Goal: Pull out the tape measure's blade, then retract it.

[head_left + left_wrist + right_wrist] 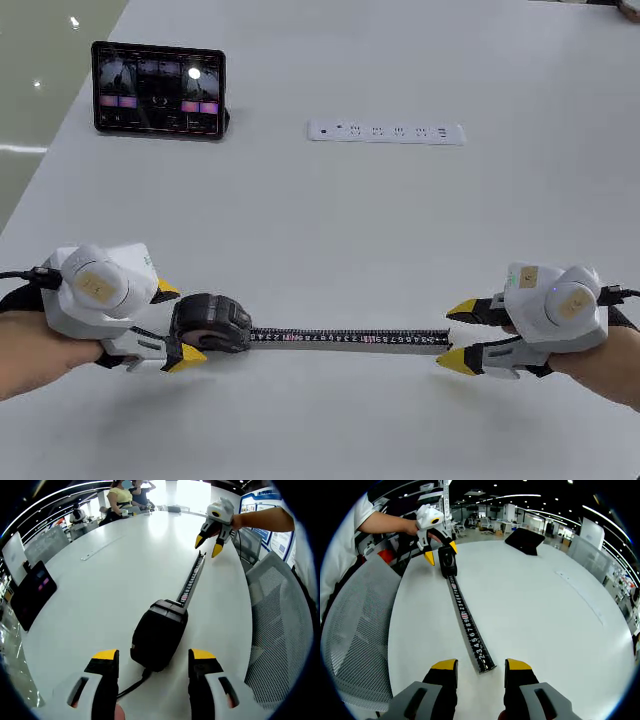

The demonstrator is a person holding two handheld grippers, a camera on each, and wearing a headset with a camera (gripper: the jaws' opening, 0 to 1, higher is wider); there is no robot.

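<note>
The tape measure point(210, 322) lies on the white table point(330, 220), close to the near edge, with its black case point(159, 639) on the person's left. Its blade point(350, 338) is drawn out and lies flat on the table, running straight to the right with its numbers facing up. A thin black cord point(131, 686) trails from the back of the case.

The left tool point(180, 322) is held low at the case. Its yellow-tipped jaws are spread wider than the case, one on each side of the rear end. The left gripper view shows a gap of bare table on both sides, so it has hold of nothing.

The right tool point(458, 335) is at the far end of the blade, well apart from the case. Its jaws also stand apart. In the right gripper view the blade's tip lies on the table between the two yellow tips, not pinched by either.

Further back on the table a dark tablet point(158, 88) stands propped with its screen lit. A white power strip point(386, 131) lies flat to its right. A grey mesh chair point(355, 630) sits at the table's near edge
</note>
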